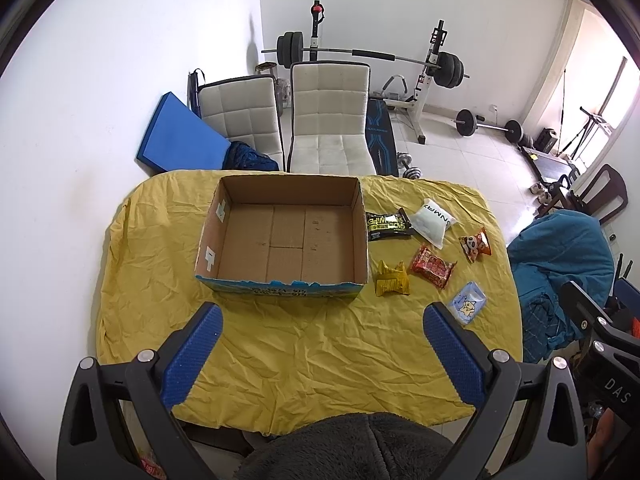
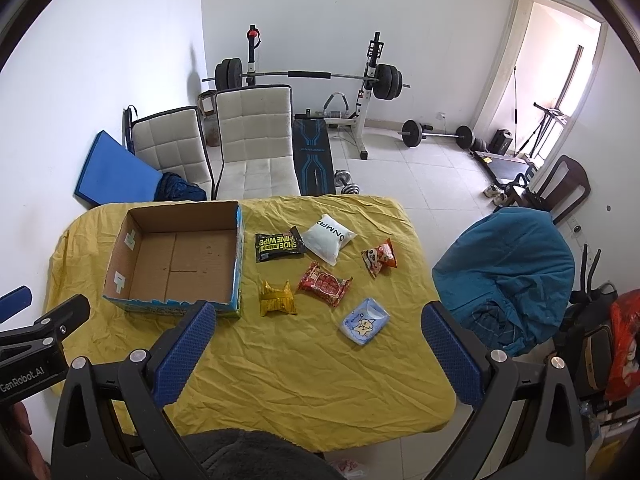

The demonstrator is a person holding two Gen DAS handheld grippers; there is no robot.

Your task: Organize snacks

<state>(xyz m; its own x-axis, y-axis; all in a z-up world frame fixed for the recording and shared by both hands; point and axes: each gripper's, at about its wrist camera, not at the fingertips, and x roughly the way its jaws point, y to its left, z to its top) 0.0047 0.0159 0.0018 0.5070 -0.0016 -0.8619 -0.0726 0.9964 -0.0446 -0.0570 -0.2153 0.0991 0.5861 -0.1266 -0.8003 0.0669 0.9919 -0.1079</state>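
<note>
An empty cardboard box (image 1: 280, 236) (image 2: 180, 260) stands on the yellow tablecloth (image 1: 312, 352) (image 2: 312, 360). To its right lie several packets: a black one (image 1: 387, 224) (image 2: 279, 245), a white pouch (image 1: 434, 220) (image 2: 327, 238), an orange panda packet (image 1: 475, 243) (image 2: 379, 257), a red packet (image 1: 433, 266) (image 2: 325, 283), a yellow packet (image 1: 392, 278) (image 2: 277, 298) and a pale blue packet (image 1: 468, 303) (image 2: 365, 321). My left gripper (image 1: 322, 320) hovers open in front of the box. My right gripper (image 2: 320, 318) is open above the near table, holding nothing.
Two white chairs (image 1: 328, 120) stand behind the table, with a blue mat (image 1: 180, 136) against the wall and a barbell rack (image 1: 372, 56) beyond. A chair draped in teal cloth (image 2: 508, 276) sits at the right. Dark fleece (image 1: 352, 448) lies at the near edge.
</note>
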